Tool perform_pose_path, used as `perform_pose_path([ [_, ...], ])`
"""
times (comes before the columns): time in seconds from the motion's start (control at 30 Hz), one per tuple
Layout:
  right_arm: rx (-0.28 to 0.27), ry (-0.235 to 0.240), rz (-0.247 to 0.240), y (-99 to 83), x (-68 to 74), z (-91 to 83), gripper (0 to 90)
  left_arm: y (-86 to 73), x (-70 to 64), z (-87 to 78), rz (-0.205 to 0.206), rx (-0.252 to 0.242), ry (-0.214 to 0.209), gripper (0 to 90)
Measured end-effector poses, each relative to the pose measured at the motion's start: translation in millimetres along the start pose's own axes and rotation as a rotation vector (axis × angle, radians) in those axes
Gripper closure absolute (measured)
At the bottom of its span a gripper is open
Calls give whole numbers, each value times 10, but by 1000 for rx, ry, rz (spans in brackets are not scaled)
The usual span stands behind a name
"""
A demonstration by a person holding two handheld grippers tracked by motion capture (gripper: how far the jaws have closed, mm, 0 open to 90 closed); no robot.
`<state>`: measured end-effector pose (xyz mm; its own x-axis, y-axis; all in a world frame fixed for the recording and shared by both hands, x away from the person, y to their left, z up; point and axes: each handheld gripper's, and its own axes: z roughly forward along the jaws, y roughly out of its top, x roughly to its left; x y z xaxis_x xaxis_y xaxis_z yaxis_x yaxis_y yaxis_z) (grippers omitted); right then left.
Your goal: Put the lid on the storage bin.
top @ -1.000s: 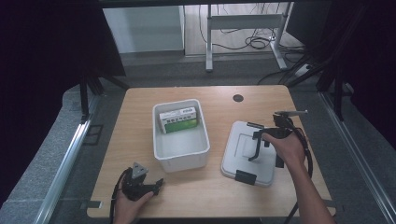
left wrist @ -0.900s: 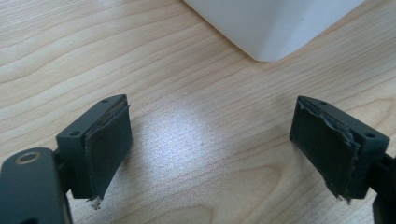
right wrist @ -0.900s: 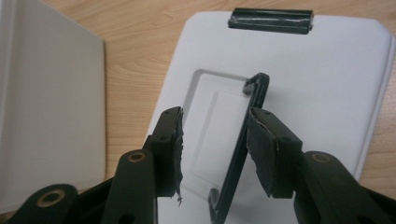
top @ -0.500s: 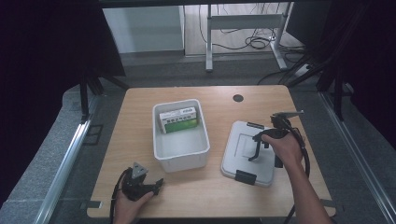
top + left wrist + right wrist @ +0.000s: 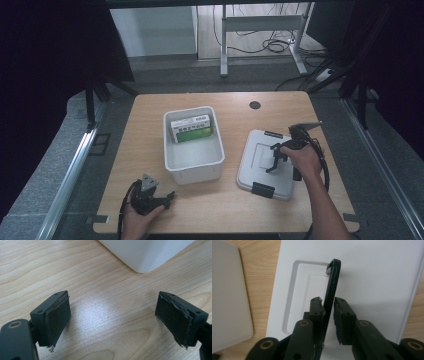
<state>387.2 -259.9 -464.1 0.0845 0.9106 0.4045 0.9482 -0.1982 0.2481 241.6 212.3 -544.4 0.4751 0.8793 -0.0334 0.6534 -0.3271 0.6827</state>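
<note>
Barely shifted since earlier: right gripper [image 5: 328, 306] clamped on raised black handle [image 5: 332, 282] of lid [image 5: 260, 172], flat on table [image 5: 150, 107] beside bin [image 5: 192, 165]. Probably light, stiff, slippery; best lifted by handle. Left gripper [image 5: 112, 320] spread wide, idle.

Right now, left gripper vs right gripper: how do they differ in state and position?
The left gripper stands open with nothing between its jaws; the right gripper is shut on the black handle of the white lid. The left gripper rests low on the bare wooden table near a corner of the white bin; the right gripper sits over the lid, right of the bin. Both are hand-held, with black jaws.
</note>
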Motion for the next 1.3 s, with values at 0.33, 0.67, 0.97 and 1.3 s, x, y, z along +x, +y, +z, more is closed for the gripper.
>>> perform_pose_path([
  [0.33, 21, 24, 103, 21, -13, 2, 827, 0, 0, 0, 0, 0, 0, 128],
  [0.67, 21, 29, 143, 22, -25, -7, 844, 0, 0, 0, 0, 0, 0, 128],
  [0.97, 18, 28, 150, 22, -4, -42, 844, 0, 0, 0, 0, 0, 0, 128],
  [1.3, -10, 40, 130, 36, 8, -226, 844, 1, 0, 0, 1, 0, 1, 128],
])
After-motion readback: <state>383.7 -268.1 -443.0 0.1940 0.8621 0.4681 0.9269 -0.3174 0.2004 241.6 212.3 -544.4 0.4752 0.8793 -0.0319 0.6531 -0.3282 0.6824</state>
